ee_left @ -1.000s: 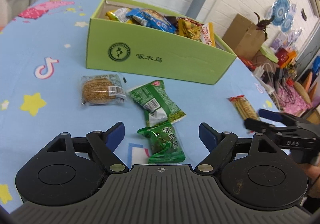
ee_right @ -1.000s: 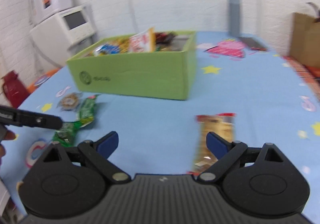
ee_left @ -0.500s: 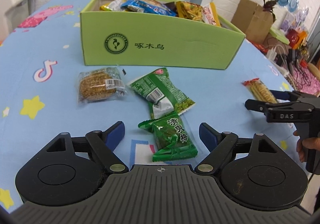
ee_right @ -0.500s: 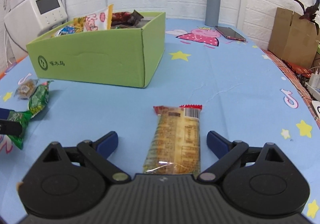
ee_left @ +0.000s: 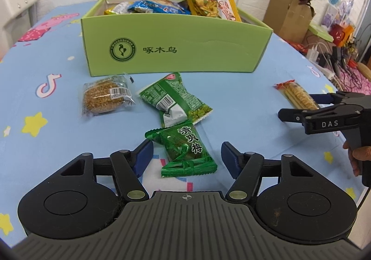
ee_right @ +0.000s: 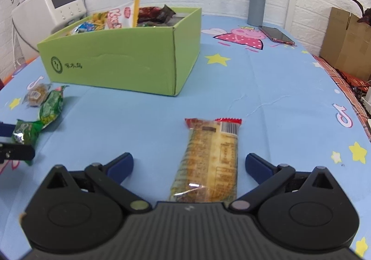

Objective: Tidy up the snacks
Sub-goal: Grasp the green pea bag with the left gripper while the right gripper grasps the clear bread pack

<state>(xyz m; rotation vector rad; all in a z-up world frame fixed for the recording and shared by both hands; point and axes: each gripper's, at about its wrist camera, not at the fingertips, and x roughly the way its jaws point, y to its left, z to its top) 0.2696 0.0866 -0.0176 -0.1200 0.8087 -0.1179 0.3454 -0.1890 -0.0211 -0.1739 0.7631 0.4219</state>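
Jaws stand wide apart on both tools, each one straddling a snack that lies flat on the bench [ee_right: 266, 88]. Between the fingers of the left gripper [ee_left: 186, 155] sits the dark green plum candy packet [ee_left: 185, 150], untouched on either side, with the lighter green pea packet [ee_left: 175, 99] just beyond it and the round cereal cake [ee_left: 105, 97] in clear wrap off to the left. Around the biscuit stick pack [ee_right: 208, 162] the right gripper [ee_right: 189, 167] is equally spread, the red crimped end of the pack pointing away from the tool. All four loose snacks lie in front of the green cardboard box [ee_left: 176, 49], which already holds a heap of packets. By my judgement the plum packet is light, puffy and slick, so it should be pinched across its padded middle, not at the thin crimped ends. The biscuit pack looks stiffer but brittle inside; a gentle grip across its narrow width near mid-length should carry it without crushing the sticks.
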